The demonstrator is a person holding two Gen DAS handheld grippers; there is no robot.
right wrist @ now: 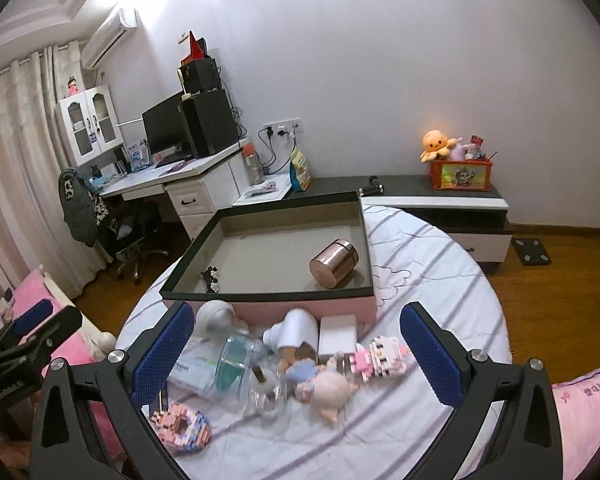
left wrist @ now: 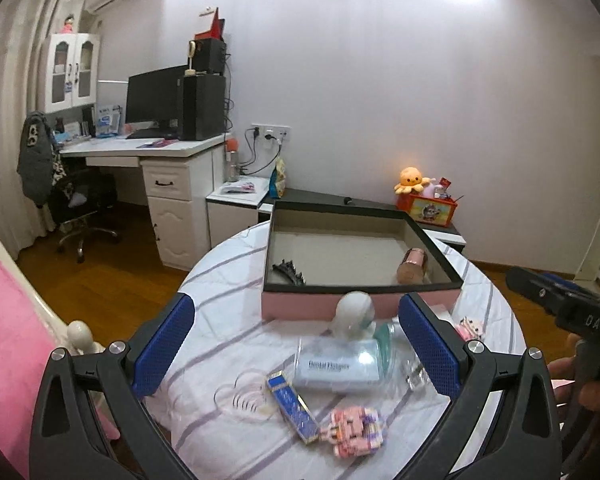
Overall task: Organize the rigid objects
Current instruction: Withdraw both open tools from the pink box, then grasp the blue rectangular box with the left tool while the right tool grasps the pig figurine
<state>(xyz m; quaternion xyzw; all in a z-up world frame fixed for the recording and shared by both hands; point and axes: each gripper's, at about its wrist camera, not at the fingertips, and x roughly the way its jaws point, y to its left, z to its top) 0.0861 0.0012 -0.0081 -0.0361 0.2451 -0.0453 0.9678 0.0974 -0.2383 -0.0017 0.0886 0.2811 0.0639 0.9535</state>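
Observation:
A pink box with a dark rim (left wrist: 360,307) (right wrist: 268,295) stands on the round striped table. In it lie a rose-gold tin (left wrist: 411,266) (right wrist: 334,263) and a black hair comb (left wrist: 290,272) (right wrist: 211,277). In front lie a white head figure (left wrist: 354,314) (right wrist: 216,320), a dental floss box (left wrist: 336,366), a blue and gold case (left wrist: 292,406), pink brick models (left wrist: 354,430) (right wrist: 380,356), a pig doll (right wrist: 326,386), a glass bottle (right wrist: 266,390). My left gripper (left wrist: 296,344) is open above them. My right gripper (right wrist: 296,348) is open above them.
A bed with pink bedding (left wrist: 8,340) lies at the left. A white desk (left wrist: 148,152) with a monitor and a chair stands beyond. A low cabinet (right wrist: 432,200) with a toy box (right wrist: 460,174) stands behind the table.

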